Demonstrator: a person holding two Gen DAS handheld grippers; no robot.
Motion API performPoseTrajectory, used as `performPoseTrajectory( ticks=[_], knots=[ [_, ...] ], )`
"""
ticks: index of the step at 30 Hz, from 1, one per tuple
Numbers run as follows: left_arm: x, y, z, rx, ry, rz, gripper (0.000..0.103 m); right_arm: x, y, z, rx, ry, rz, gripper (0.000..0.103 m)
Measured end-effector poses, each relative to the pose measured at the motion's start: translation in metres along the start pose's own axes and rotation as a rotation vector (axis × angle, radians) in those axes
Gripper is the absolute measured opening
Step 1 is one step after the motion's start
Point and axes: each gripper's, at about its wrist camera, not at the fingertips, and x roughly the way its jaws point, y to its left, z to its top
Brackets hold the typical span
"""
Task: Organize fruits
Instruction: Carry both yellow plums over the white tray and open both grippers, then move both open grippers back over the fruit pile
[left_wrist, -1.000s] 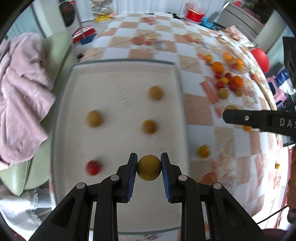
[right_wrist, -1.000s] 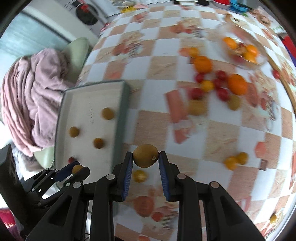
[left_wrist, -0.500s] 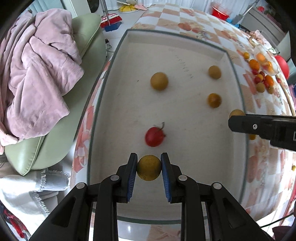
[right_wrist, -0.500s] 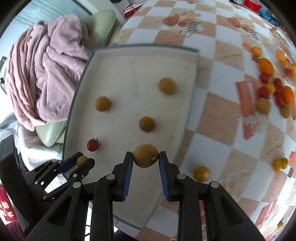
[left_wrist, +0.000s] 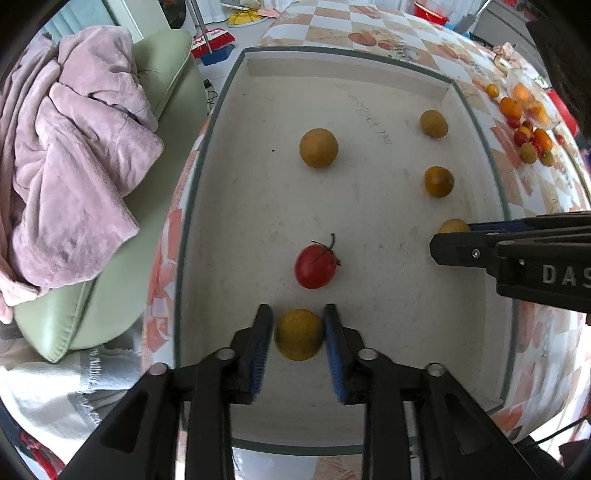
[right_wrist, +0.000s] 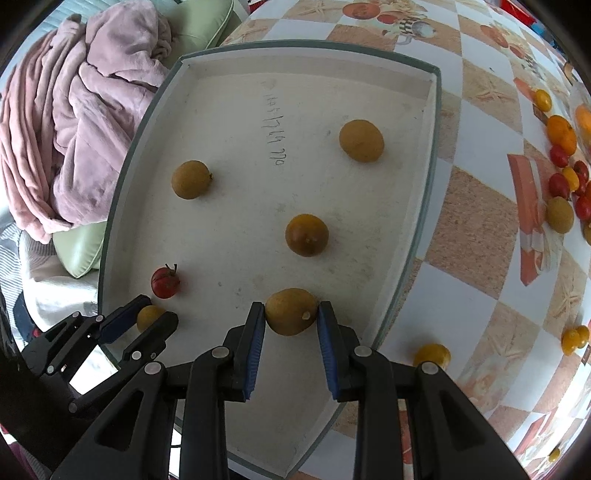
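- Left gripper (left_wrist: 298, 334) pinches a yellow-brown fruit (left_wrist: 298, 334) low over the near end of the white tray (left_wrist: 369, 59)
- Right gripper (right_wrist: 291, 319) pinches a tan fruit (right_wrist: 291, 311) by the tray's right rim
- Tray holds three brown fruits and one cherry tomato (left_wrist: 315, 266); judged partly done
- Fruit pile (right_wrist: 565, 177) on the checkered tablecloth (right_wrist: 480, 221) remains
- Cannot tell whether either held fruit touches the tray floor

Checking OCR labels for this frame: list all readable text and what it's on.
"DAS", cut off at the frame edge: white letters on the right tool, seen from the left wrist view.
Handwritten pen marks on the tray floor: a slanted string of digit-like strokes, too scrawled to read with confidence in either view.
No other text is legible; the tablecloth carries only pictures.
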Motion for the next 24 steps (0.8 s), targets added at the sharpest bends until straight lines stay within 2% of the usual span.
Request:
performPoseTrajectory(
  ticks=[1, 4, 9, 15, 19, 24],
  knots=[
    [-0.001, 0.001, 0.0, 0.0, -0.008, 0.011, 0.073, 0.0, 0.002, 0.001, -0.004, 0.003, 0.017, 0.051],
    [-0.005, 0.003, 0.001, -0.001, -0.027, -0.006, 0.074, -0.003, 0.006, 0.001, -0.012, -0.009, 0.01, 0.067],
    [-0.004, 0.003, 0.001, 0.014, -0.01, 0.002, 0.074, -0.02, 0.001, -0.001, 0.012, -0.042, 0.046, 0.078],
    [-0.011, -0.003, 0.008, 0.028, -0.027, 0.0, 0.074, -0.049, -0.016, -0.009, 0.065, -0.111, 0.049, 0.08],
    [-0.02, -0.014, 0.017, 0.058, -0.05, -0.01, 0.074, -0.064, -0.051, -0.02, 0.148, -0.14, 0.017, 0.08],
    [-0.03, -0.039, 0.032, 0.116, -0.083, -0.037, 0.074, -0.07, -0.101, -0.044, 0.267, -0.135, -0.023, 0.08]
  ],
)
